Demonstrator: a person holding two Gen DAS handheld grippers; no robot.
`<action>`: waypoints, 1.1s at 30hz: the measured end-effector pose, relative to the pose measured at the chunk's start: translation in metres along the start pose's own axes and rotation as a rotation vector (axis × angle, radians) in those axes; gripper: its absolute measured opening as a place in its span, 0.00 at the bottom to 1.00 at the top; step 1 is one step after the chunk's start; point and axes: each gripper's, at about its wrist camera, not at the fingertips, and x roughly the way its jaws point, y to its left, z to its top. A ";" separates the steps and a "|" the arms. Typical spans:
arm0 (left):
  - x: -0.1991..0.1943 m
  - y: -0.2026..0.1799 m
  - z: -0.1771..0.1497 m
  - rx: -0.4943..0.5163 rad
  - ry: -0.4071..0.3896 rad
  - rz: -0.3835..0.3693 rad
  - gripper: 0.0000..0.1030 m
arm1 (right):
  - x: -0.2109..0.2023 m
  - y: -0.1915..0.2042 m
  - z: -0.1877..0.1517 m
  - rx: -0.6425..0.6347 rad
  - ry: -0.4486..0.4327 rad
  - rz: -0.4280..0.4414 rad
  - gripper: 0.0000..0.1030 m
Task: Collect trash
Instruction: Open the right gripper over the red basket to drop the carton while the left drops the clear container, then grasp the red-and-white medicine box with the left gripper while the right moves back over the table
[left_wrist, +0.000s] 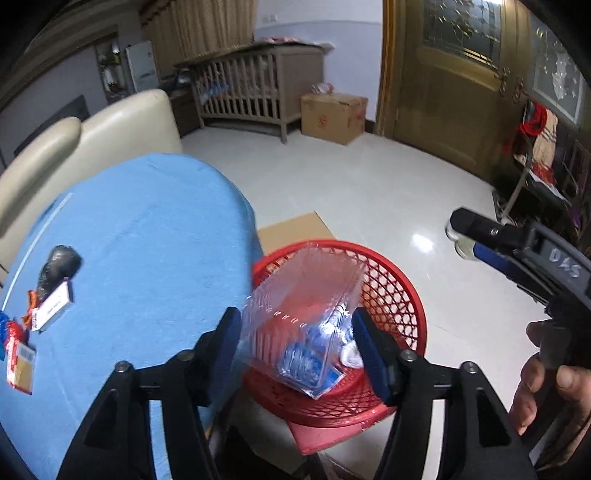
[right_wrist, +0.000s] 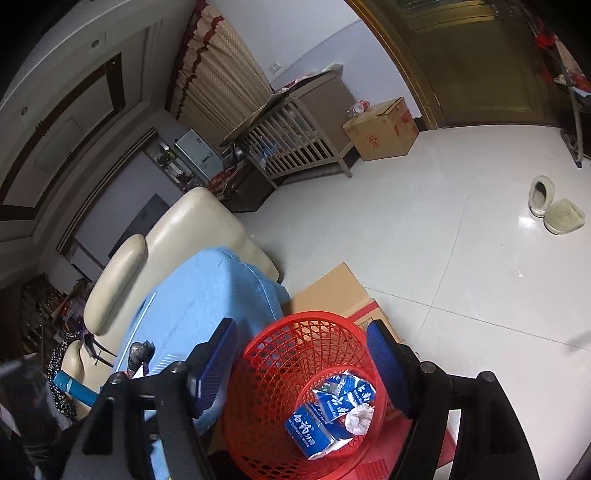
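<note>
In the left wrist view my left gripper holds a clear plastic box between its blue pads, above the red mesh basket. The right gripper's body shows at the right edge. On the blue table lie a black crumpled bag, a white carton and red wrappers. In the right wrist view my right gripper is open and empty above the red basket, which holds blue-white packets and a white wad.
A cream sofa stands behind the table. A flat cardboard sheet lies under the basket. A wooden crib, a cardboard box, a gold door and slippers stand across the tiled floor.
</note>
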 end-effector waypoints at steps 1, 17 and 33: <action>0.002 0.001 0.000 0.000 0.012 -0.009 0.71 | 0.000 -0.001 0.001 0.001 0.001 0.003 0.74; -0.050 0.114 -0.061 -0.243 -0.038 0.128 0.73 | 0.013 0.055 -0.020 -0.099 0.076 0.121 0.74; -0.095 0.262 -0.161 -0.526 -0.039 0.311 0.75 | 0.049 0.176 -0.114 -0.398 0.314 0.269 0.74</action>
